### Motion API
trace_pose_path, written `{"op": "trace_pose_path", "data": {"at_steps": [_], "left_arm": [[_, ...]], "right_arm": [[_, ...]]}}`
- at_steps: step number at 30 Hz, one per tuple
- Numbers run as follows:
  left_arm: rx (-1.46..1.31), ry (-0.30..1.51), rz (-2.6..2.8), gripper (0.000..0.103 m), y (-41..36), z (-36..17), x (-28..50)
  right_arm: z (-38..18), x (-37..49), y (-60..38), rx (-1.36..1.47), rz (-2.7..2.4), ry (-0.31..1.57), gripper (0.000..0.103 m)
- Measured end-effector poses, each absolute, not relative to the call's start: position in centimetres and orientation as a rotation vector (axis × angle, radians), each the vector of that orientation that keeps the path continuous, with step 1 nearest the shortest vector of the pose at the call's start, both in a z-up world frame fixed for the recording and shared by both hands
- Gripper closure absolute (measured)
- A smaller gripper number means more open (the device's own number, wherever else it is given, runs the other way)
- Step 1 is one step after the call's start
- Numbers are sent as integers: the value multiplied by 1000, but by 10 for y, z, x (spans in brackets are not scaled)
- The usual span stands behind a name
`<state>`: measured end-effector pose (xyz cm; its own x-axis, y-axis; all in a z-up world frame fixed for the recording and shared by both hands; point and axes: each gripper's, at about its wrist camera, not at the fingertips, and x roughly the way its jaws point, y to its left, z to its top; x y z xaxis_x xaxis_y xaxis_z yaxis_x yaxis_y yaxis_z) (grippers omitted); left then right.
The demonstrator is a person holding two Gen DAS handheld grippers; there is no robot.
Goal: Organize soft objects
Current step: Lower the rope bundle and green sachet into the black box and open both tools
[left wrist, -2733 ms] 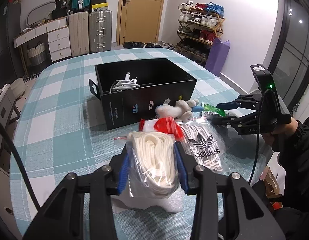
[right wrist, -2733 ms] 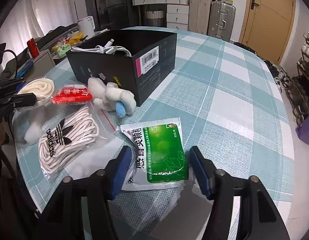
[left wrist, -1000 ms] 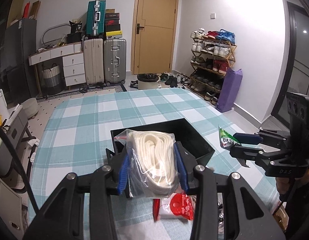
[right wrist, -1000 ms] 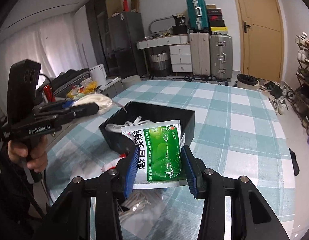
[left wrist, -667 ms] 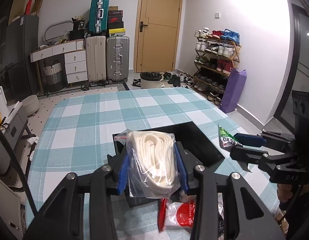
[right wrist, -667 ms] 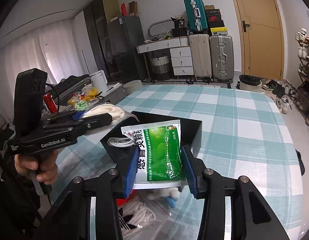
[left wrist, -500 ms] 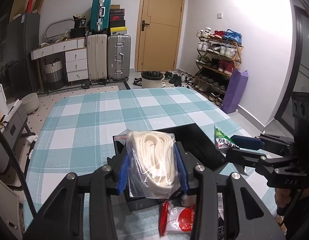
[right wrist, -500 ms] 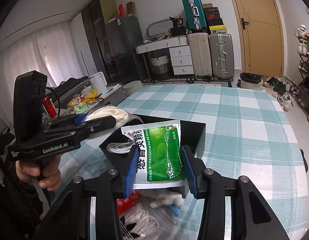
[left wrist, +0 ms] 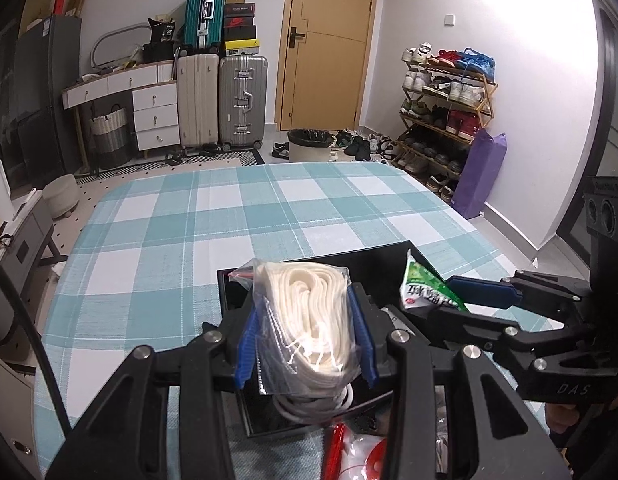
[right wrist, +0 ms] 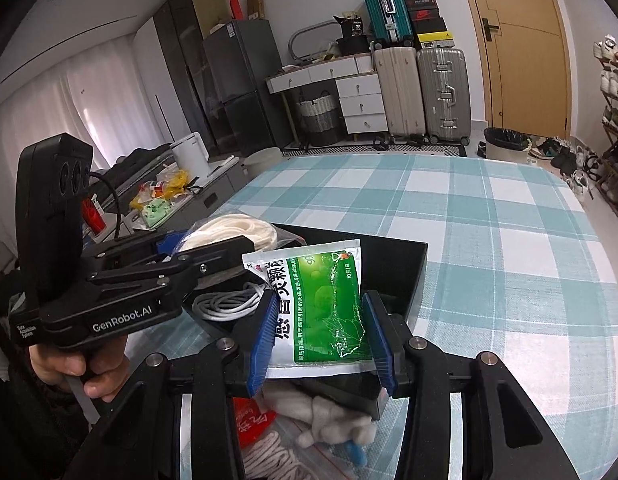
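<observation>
My table (left wrist: 237, 216) wears a teal-and-white checked cloth. On it sit a black box (right wrist: 413, 268), a red packet (left wrist: 369, 456), a plush toy (right wrist: 329, 416) and bagged laces (right wrist: 277, 460).

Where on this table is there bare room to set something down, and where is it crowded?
Free: the checked tablecloth beyond the black box, toward the door, and the strip to the box's right. Crowded: inside the box, where a white cable lies, and the near edge with the plush toy and red packet.

"GenRobot.AI" on the left claw (right wrist: 213, 256); "DAS" on the right claw (left wrist: 449, 300)
</observation>
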<state>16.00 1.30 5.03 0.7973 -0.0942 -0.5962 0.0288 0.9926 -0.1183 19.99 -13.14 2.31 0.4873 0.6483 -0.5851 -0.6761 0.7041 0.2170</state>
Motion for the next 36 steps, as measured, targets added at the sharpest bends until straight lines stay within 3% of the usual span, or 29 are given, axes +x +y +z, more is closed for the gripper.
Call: {"op": "trace_pose_path", "data": {"at_steps": [30, 33, 34, 36], "left_arm": [[-104, 723, -74, 60, 11, 27, 183], [-106, 738, -74, 56, 11, 27, 182], [-102, 751, -77, 50, 11, 27, 181], [-98, 752, -82, 38, 11, 28, 178]], "right_arm": [[2, 215, -100, -271, 744, 690, 60], [2, 211, -98, -312, 762, 677, 50], [2, 208, -99, -326, 770, 667, 39], [4, 205, -100, -341, 779, 648, 28]]}}
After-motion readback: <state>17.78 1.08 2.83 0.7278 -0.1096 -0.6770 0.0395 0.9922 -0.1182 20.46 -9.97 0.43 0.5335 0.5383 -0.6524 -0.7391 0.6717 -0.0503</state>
